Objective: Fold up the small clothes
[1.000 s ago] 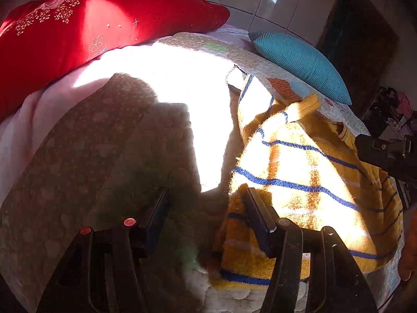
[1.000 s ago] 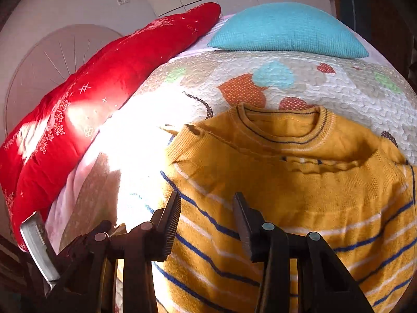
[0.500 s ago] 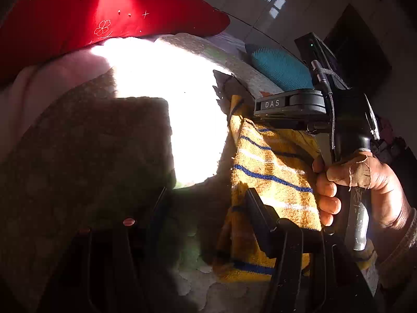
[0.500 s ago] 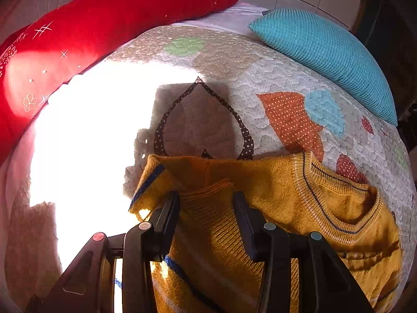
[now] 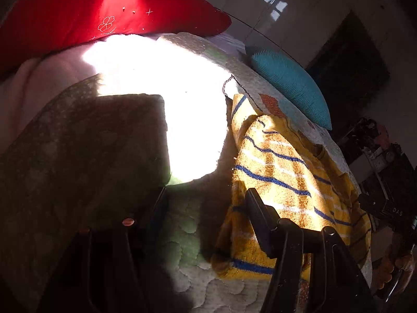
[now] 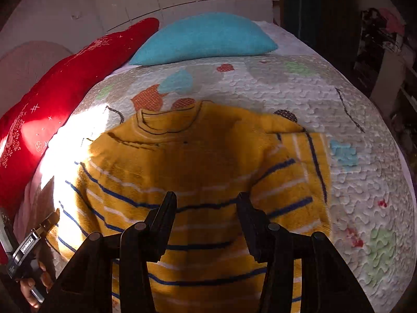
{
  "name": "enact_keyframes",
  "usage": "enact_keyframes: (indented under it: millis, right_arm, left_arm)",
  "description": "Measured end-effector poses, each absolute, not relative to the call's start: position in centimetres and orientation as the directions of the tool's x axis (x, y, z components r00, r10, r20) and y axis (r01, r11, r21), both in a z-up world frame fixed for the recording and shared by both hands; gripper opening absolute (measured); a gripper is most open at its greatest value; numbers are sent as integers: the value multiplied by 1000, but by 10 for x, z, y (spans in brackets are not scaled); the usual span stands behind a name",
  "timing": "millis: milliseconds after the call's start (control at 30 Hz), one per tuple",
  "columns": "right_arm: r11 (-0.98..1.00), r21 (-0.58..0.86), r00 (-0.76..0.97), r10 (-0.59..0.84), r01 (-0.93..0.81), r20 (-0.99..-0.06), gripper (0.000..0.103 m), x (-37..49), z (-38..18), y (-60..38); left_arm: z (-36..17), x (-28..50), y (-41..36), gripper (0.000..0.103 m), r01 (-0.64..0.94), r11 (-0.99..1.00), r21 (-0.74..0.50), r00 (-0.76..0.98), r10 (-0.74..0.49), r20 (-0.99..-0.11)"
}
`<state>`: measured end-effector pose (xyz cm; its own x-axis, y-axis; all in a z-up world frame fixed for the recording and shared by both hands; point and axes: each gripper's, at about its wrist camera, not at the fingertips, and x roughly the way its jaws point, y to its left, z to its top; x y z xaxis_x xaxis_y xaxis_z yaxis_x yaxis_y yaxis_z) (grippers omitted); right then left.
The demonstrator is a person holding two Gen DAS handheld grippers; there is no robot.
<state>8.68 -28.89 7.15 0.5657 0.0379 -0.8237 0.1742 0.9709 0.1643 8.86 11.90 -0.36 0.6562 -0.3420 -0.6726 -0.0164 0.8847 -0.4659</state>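
Left wrist view: the left gripper (image 5: 206,216) hangs with jaws apart and empty over the quilted bedspread (image 5: 182,255), at the near left edge of the yellow striped sweater (image 5: 276,172). The right gripper, beside the sweater's left sleeve half a second ago, is now off at the right edge.

Right wrist view: the right gripper (image 6: 206,211) has just been opening, nothing between its jaws, above the sweater's middle. The left sleeve lies folded in; the right sleeve (image 6: 307,164) likely comes next.

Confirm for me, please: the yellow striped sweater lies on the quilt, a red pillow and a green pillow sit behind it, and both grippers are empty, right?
Nearly. The second pillow is teal, not green, as the right wrist view shows. The rest holds: the yellow striped sweater lies on the quilt, the red pillow sits behind it, and the left gripper and right gripper are empty.
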Motion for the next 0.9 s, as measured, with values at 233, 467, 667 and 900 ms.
enact_keyframes:
  millis: [233,467,667,900]
  right_arm:
    - [876,196,528,-77,441,-846,68,31,58,-411]
    - [964,106,625,-72,243,-777,68,37,117,-312]
    - [990,139,582,105,13,-806,69,66,106,-193]
    - [977,111,508,190,-182,-840,71,98,79,-71]
  left_arm:
    - [-2,90,114,67,-7,895,-445,647,-335,-685]
    - [-1,90,114,76,13,885,-465,641,-364,-675]
    - [4,82,118,6,44,840,-541,609,-452,-652]
    - [38,58,158,21,-47,883,-467,722,-293,-627]
